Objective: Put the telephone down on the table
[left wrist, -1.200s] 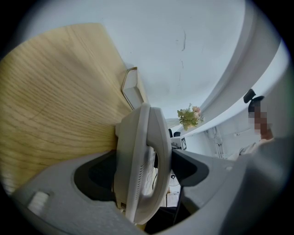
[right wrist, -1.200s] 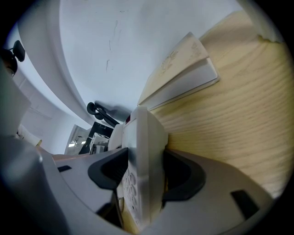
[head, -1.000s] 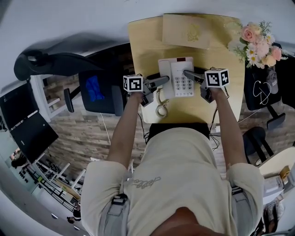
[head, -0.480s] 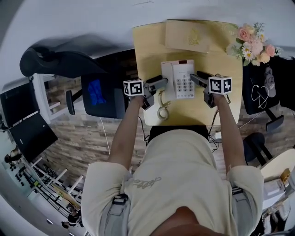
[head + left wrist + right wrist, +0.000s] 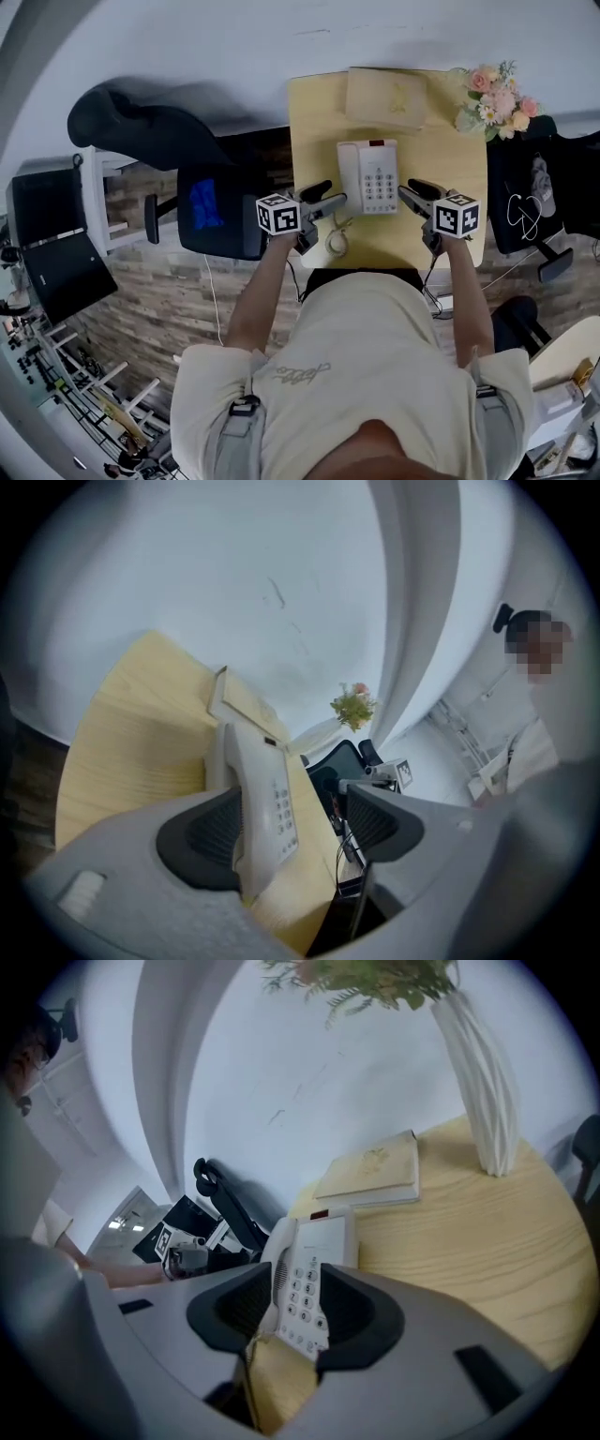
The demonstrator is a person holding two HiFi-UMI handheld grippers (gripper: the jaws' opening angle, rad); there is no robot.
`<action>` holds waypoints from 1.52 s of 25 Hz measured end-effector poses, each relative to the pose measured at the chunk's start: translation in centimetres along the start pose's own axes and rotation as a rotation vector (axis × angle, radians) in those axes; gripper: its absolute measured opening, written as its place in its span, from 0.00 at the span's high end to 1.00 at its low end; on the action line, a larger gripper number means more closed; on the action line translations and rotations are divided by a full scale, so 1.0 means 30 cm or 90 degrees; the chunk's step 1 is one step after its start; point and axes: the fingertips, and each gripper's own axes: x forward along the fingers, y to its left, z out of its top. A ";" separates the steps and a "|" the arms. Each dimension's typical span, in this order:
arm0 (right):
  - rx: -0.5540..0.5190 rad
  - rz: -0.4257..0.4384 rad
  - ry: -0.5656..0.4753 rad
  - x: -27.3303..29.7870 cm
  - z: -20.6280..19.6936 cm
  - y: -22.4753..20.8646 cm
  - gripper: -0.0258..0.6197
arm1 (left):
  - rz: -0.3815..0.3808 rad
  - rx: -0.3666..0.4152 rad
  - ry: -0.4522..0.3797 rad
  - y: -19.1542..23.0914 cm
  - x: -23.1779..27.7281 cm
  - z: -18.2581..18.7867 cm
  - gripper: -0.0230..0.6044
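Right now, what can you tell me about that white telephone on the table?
The telephone is a white, plastic-looking desk set. Its handset rests in the cradle along the left side, beside a keypad of grey buttons under a small reddish strip. A curly cord loops off its near end. It lies flat on the pale wooden table, near the middle, apart from the tan book behind it. Only the table touches it.

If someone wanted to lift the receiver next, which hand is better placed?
Probably the left. The receiver lies along the left side of the telephone, and the left tool hovers open beside that edge, by the coiled cord.
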 end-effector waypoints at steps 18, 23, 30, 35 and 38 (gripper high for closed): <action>-0.245 -0.044 -0.124 -0.191 0.236 0.384 0.96 | 0.077 0.316 -0.028 -0.423 -0.119 0.222 0.93; -0.312 -0.053 -0.186 -0.281 0.359 0.502 0.96 | 0.111 0.448 -0.052 -0.568 -0.135 0.356 0.93; -0.397 -0.063 -0.269 -0.403 0.505 0.648 0.96 | 0.125 0.505 -0.175 -0.754 -0.185 0.561 0.93; -0.451 -0.052 -0.292 -0.459 0.570 0.746 0.96 | 0.107 0.539 -0.232 -0.869 -0.248 0.647 0.93; -0.465 -0.060 -0.303 -0.476 0.603 0.764 0.96 | 0.112 0.554 -0.246 -0.899 -0.272 0.670 0.93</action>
